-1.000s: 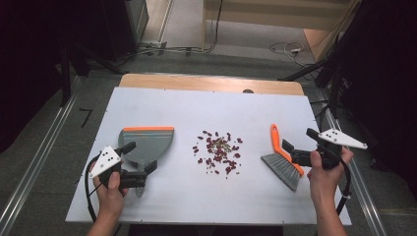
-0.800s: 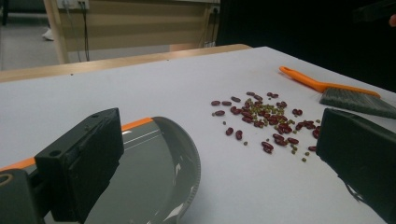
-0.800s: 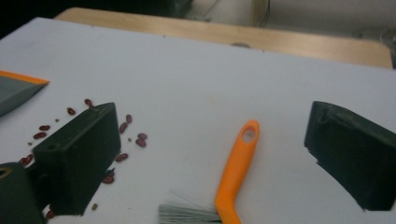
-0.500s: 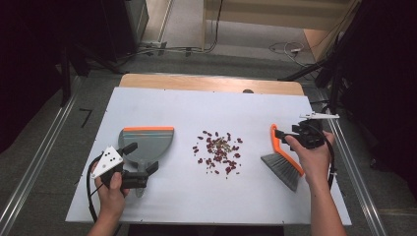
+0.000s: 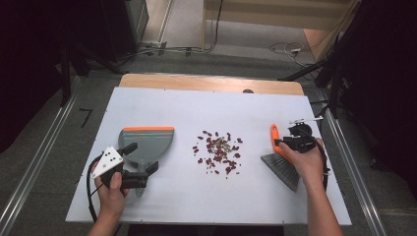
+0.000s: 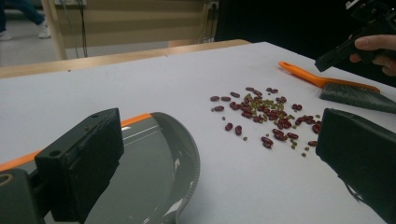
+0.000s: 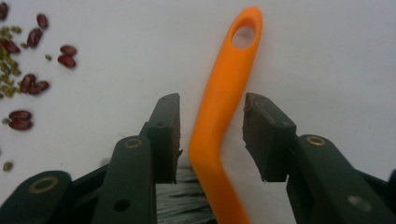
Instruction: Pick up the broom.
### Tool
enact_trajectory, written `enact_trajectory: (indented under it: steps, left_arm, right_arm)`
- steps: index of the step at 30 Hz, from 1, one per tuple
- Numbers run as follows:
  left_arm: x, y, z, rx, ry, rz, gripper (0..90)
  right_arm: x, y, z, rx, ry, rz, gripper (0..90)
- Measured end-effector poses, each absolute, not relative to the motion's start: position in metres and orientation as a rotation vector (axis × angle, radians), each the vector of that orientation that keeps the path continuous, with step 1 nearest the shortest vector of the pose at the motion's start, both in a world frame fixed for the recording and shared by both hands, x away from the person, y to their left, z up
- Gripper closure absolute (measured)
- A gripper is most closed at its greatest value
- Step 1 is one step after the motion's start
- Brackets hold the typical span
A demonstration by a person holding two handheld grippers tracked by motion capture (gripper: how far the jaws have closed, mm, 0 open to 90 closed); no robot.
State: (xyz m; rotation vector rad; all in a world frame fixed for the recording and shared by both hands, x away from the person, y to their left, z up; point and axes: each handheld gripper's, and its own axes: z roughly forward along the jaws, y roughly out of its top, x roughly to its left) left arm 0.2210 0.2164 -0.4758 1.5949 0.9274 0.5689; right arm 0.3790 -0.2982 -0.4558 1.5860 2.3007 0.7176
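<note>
A grey dustpan (image 5: 147, 142) with an orange lip lies left of a pile of red and green beans (image 5: 219, 152) on the white table top (image 5: 196, 108). My left gripper (image 5: 141, 158) stands wide open just above the pan's near end; in the left gripper view the dustpan (image 6: 154, 158) lies beneath the left jaw and the beans (image 6: 266, 114) lie ahead. Right of the beans lies a brush (image 5: 282, 169) with an orange handle (image 7: 219, 93). My right gripper (image 7: 212, 107) straddles that handle. Its jaws have just been closing, and a thin gap shows on each side.
A wooden strip (image 5: 211, 83) borders the table's far edge. Metal rails (image 5: 34, 167) run along both sides on the floor. Cables (image 5: 285, 49) lie on the floor beyond the table.
My right gripper has moved left and down from beside the brush onto its orange handle, and its jaws have narrowed around it. The left gripper and the dustpan have stayed put.
</note>
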Motion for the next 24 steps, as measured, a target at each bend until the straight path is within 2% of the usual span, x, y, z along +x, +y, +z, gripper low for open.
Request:
enact_trajectory:
  steps: [9,14,18,24]
  left_arm:
    - [0.221,0.214,-0.476,1.603,0.922,0.568,1.0]
    - [0.221,0.216,-0.476,1.599,0.926,0.570,1.0]
    - [0.221,0.216,-0.477,1.607,0.927,0.570,1.0]
    - [0.220,0.212,-0.476,1.614,0.917,0.569,1.0]
  right_arm:
    - [0.378,-0.295,-0.474,1.615,2.342,0.597,58.4]
    - [0.375,-0.285,-0.479,1.558,2.335,0.522,63.3]
    - [0.378,-0.289,-0.478,1.613,2.343,0.549,67.0]
    - [0.376,-0.293,-0.480,1.607,2.337,0.593,67.5]
